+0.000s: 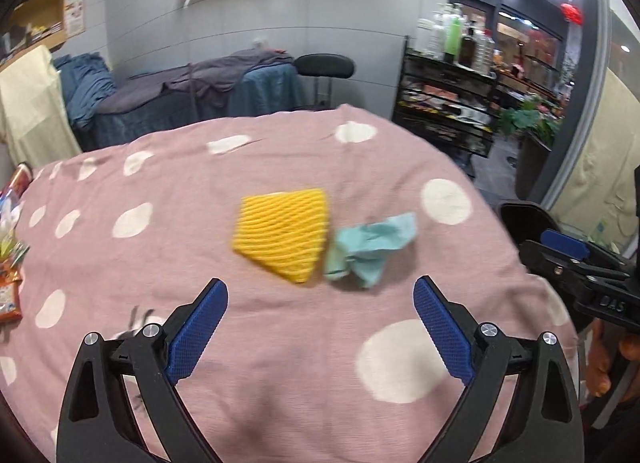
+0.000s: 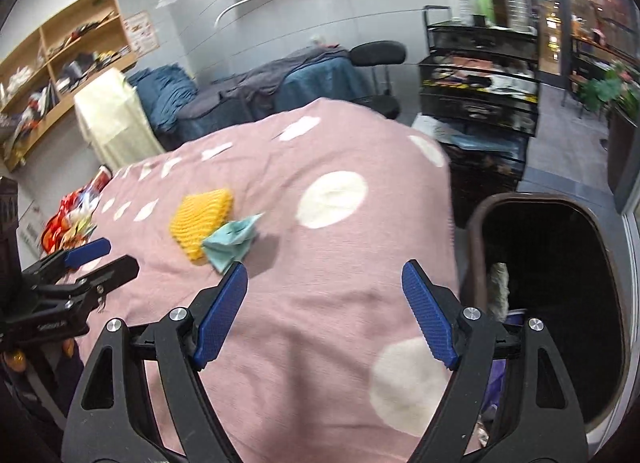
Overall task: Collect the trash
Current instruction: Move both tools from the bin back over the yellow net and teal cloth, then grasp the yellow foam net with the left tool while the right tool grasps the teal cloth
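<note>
Left wrist view: both the left claw (image 1: 320, 327) and right claw (image 2: 324, 311) gape empty above yellow foam netting (image 1: 282, 235) and crumpled teal paper (image 1: 368, 247), centre frame, poised for pickup.

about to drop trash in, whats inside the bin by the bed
The bin holds something pale and something purple at its near wall; the rest is too dark to see.

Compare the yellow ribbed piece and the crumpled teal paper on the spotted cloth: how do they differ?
The yellow ribbed piece lies flat with straight edges and a corner pointing toward the camera; the crumpled teal paper is bunched and irregular. The yellow piece has a wavy ridged surface; the teal paper shows loose folds. The yellow piece looks the larger. Both rest side by side on the pink spotted cloth, and neither is held.
</note>
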`<state>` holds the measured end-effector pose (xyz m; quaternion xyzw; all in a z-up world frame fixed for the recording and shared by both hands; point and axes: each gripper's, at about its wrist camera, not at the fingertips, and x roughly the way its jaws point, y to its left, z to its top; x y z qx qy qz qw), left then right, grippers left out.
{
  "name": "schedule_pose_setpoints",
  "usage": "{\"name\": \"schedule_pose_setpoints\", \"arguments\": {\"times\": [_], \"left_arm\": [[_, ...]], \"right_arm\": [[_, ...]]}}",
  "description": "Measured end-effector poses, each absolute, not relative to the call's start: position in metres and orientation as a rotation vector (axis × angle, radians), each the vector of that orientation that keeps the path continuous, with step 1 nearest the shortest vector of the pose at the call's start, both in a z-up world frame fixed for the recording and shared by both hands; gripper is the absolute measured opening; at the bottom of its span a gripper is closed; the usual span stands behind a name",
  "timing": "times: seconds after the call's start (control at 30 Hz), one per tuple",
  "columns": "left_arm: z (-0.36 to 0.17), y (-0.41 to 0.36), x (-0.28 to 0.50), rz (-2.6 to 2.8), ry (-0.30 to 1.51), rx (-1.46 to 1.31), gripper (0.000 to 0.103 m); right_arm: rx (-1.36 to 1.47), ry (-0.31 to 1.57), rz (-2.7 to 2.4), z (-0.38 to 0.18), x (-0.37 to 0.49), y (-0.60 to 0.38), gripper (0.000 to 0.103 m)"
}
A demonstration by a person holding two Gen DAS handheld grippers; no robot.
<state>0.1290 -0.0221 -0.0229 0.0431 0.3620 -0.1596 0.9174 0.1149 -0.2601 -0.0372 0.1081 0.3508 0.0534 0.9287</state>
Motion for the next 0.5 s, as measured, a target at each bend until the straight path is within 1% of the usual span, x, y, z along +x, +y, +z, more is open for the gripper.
{"name": "schedule_pose_setpoints", "arguments": {"times": [0.27,0.5], "left_arm": [[-0.041,0.023,0.153,-0.222,0.794,0.077,0.093],[-0.054,0.02,0.179,-0.272,0.863,0.068,0.09]], "right_arm": [[0.079,0.793,0.2,-0.039,0.148,-0.211,0.079],[0.082,0.911,0.267,-0.052,0.196,-0.186,0.079]]}}
